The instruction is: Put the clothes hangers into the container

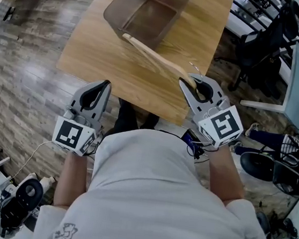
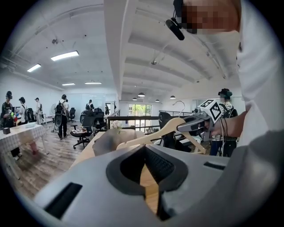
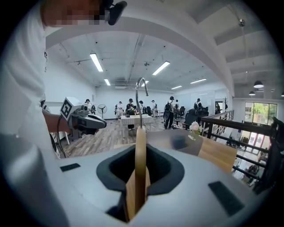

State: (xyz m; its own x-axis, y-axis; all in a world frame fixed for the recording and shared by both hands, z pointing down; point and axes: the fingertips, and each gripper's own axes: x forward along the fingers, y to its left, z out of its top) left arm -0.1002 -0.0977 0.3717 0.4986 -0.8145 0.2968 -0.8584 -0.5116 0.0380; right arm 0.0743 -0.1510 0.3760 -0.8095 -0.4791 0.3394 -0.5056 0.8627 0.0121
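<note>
Forearms extend forward from the torso, both tools angled slightly downward. Left gripper (image 1: 105, 84) sits just off the near edge of the table (image 1: 93, 50), jaws together with nothing between them. Right gripper (image 1: 190, 86) is clamped on the clothes hanger (image 1: 157, 57) (pale wood, metal hook upright), whose far arm reaches the near rim of the grey container (image 1: 118, 11) on the table.
</note>
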